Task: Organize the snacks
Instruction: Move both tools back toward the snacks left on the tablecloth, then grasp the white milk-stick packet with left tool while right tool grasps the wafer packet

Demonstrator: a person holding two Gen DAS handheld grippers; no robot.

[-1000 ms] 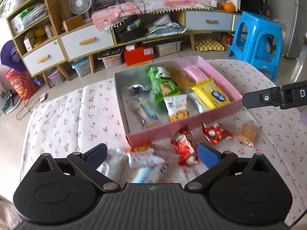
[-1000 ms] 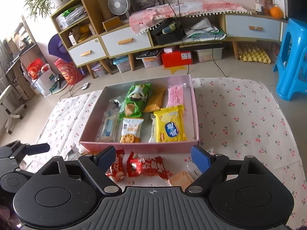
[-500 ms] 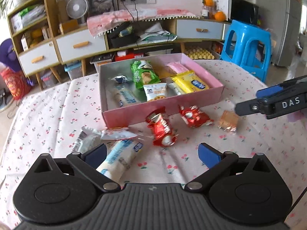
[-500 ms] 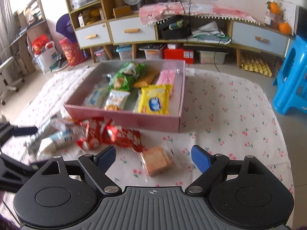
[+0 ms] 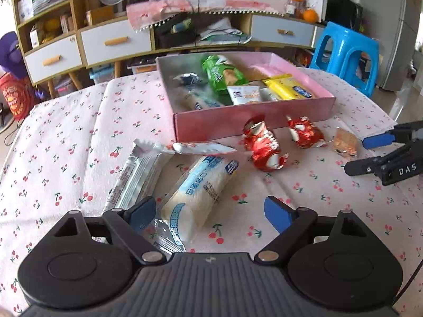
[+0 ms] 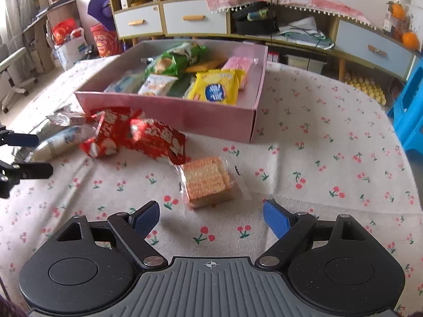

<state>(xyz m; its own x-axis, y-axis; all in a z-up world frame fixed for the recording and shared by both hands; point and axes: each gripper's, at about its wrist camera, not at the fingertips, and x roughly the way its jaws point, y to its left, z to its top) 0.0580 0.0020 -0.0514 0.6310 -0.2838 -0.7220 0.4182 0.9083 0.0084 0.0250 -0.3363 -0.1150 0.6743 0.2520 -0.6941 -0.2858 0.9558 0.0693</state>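
Observation:
A pink box [image 5: 248,121] [image 6: 169,111] holds several snack packs. In front of it lie a white-blue rice-cracker pack [image 5: 198,190], a silver pack [image 5: 137,174], two red packs [image 5: 264,148] [image 6: 156,137] and a clear-wrapped biscuit pack [image 6: 206,182] [image 5: 343,142]. My left gripper [image 5: 208,214] is open, low over the table, with the white-blue pack's end between its fingers. My right gripper [image 6: 211,218] is open just before the biscuit pack. Each gripper shows at the edge of the other's view.
The table wears a cherry-print cloth [image 5: 66,142]. A blue plastic stool [image 5: 346,52] stands at the far right. Shelves and drawers [image 5: 111,42] line the wall behind the table.
Both grippers have dropped lower and pulled back toward the loose snacks. The left now frames the white-blue pack, the right the biscuit pack. Both stay open.

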